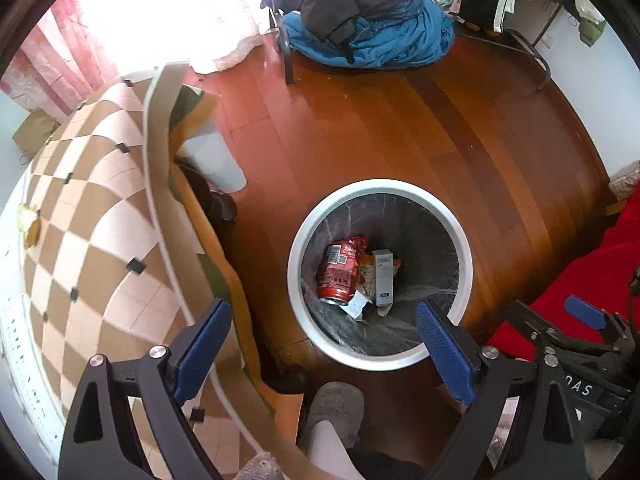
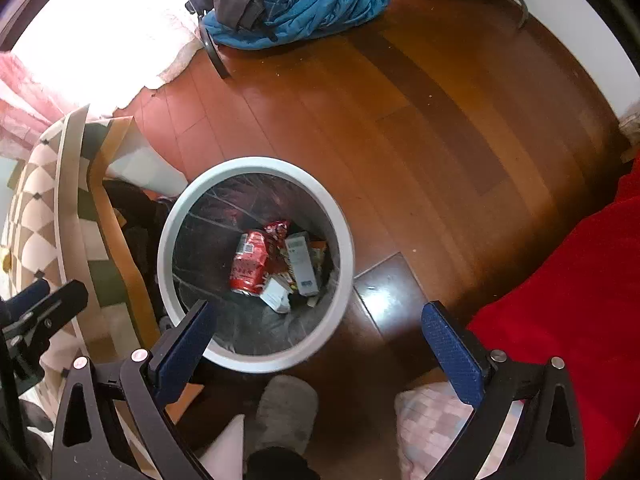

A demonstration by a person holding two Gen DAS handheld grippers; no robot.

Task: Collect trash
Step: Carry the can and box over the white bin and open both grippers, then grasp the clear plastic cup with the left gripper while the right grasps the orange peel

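Note:
A round white-rimmed trash bin (image 1: 440, 208) with a dark liner stands on the wood floor. Inside lie a crushed red can (image 1: 340, 276), a small grey box (image 1: 383, 276), a red snack wrapper (image 1: 356, 245) and paper scraps. My left gripper (image 1: 324, 332) is open and empty above the bin's near rim. My right gripper (image 2: 320, 328) is open and empty just above the near right side of the bin (image 2: 256, 166). The can (image 2: 249, 266) and grey box (image 2: 302, 264) show there too. The right gripper also shows in the left wrist view (image 1: 584, 312).
A checkered brown and cream table (image 1: 88, 216) stands left of the bin. Red fabric (image 2: 580, 300) lies to the right. A pile of blue and black clothes (image 1: 368, 28) sits on the floor by a rack at the back. A grey slipper (image 1: 336, 408) is near the bin.

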